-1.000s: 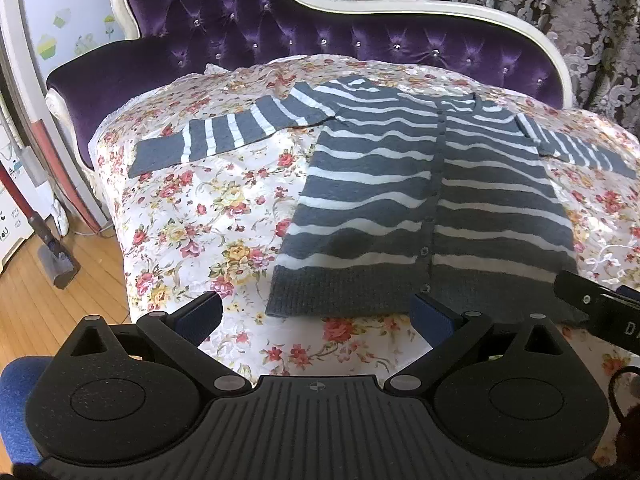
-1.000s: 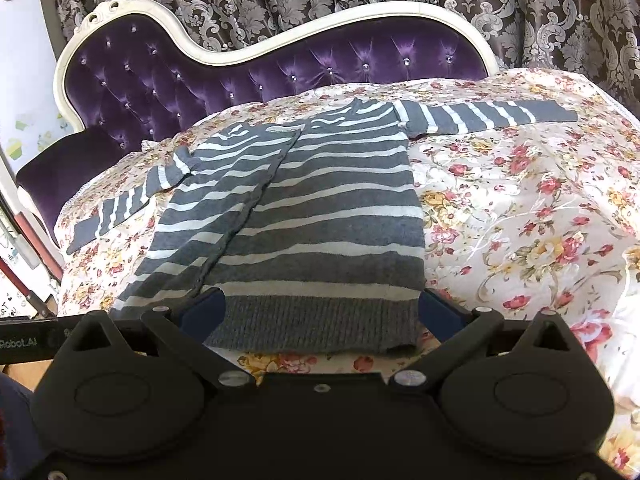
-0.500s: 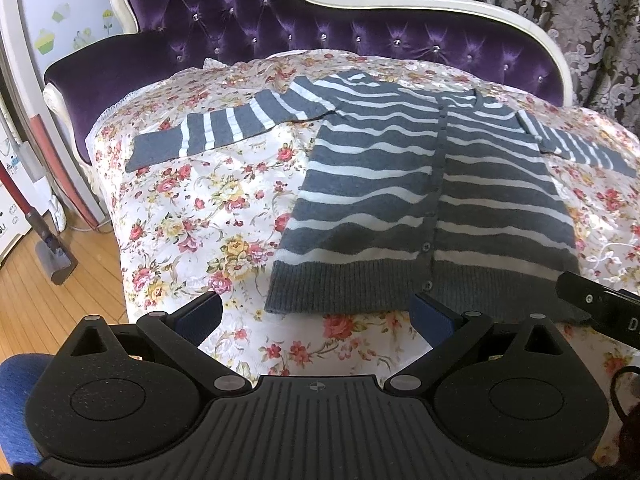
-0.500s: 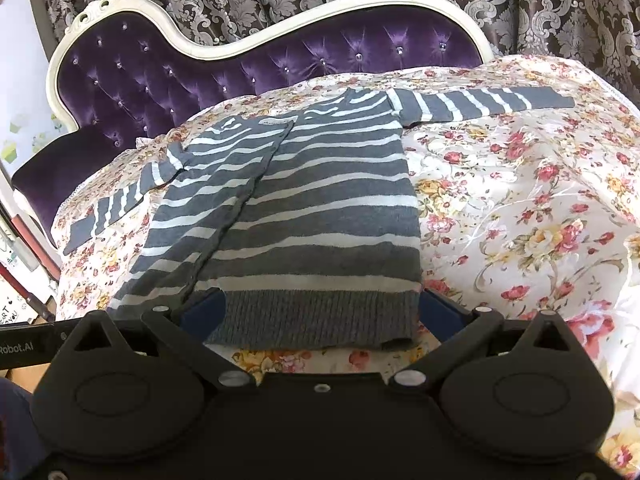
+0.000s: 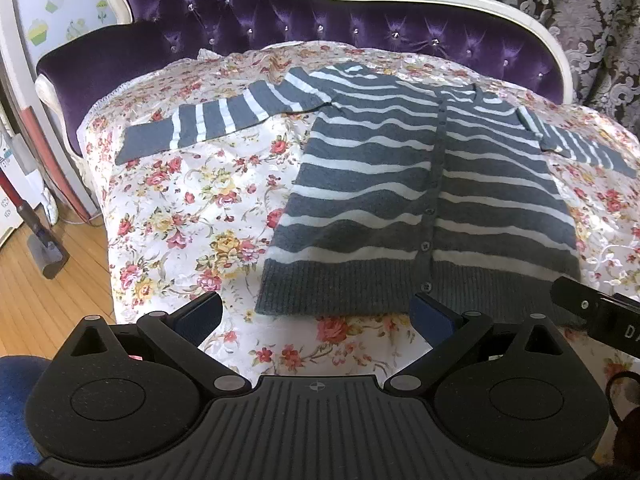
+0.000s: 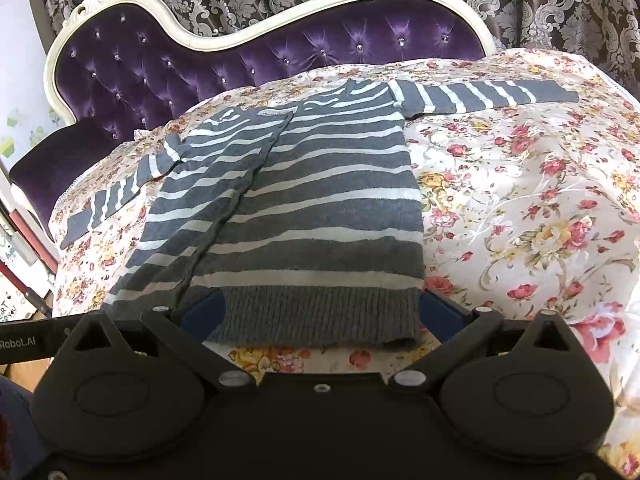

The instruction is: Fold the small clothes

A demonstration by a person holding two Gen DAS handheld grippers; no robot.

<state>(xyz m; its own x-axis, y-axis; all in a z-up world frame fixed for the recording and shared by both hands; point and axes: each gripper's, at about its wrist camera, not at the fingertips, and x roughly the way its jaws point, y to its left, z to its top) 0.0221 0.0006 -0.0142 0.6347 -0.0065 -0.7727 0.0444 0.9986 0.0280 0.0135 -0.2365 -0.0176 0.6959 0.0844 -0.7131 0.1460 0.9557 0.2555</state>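
Floral bedspread over a purple tufted daybed forms the work surface. Left wrist view: the striped cardigan lies flat on the bedspread, buttoned, sleeves spread, long axis running away from the jaws; its ribbed hem sits just ahead of the left gripper, whose jaws are spread and empty. Right wrist view: the right gripper, jaws likewise released, straddles the hem and appears the nearer one; the neighbouring tool reads "Robot.AI"; the neck label is illegible.
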